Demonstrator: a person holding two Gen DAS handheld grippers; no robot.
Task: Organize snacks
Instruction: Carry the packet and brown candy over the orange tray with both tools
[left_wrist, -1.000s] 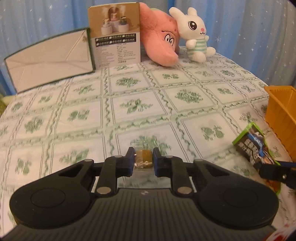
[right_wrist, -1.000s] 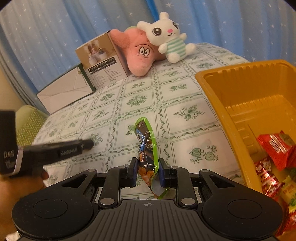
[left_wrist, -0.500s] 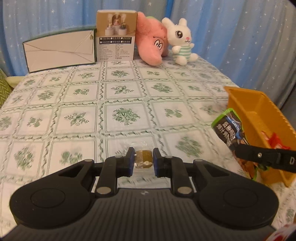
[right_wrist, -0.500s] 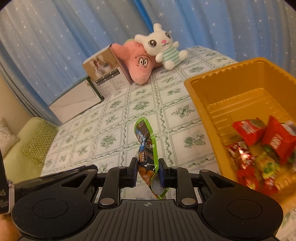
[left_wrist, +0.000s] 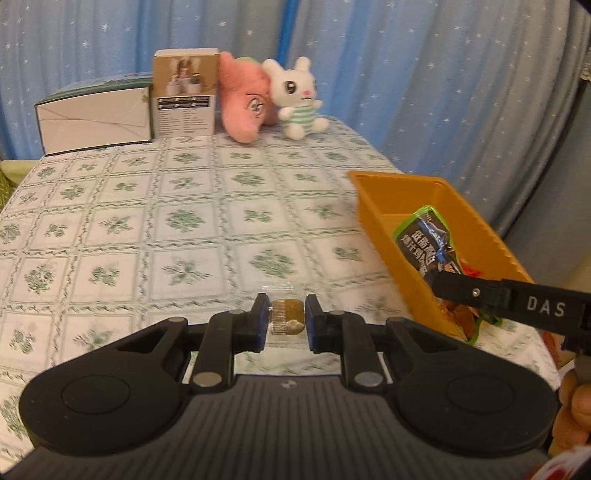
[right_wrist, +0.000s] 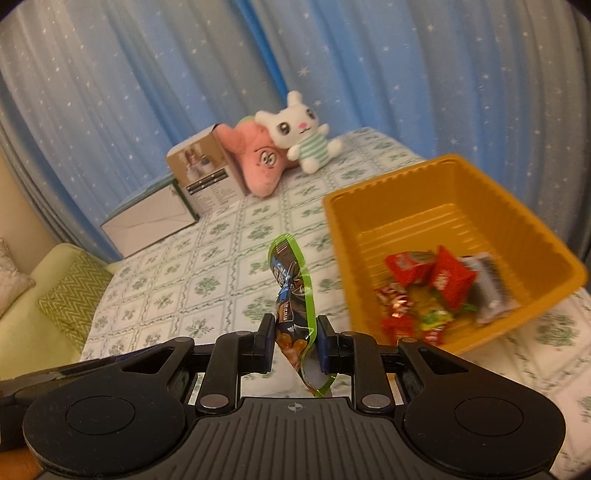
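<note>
My left gripper is shut on a small clear-wrapped brown snack, held above the tablecloth. My right gripper is shut on a green-edged dark snack packet that stands up between its pads. In the left wrist view that same green-edged packet hangs over the near end of the orange bin, clamped by the right gripper's black fingers. The orange bin sits at the table's right side and holds several red and yellow wrapped snacks.
At the table's far end stand a flat white box, a brown carton, a pink plush and a white bunny plush. Blue starred curtains hang behind. A green sofa with a cushion lies left of the table.
Both grippers have risen and drawn back with their snacks still clamped, moving right toward the bin. More of the bin's inside and its snacks shows in the right wrist view.
</note>
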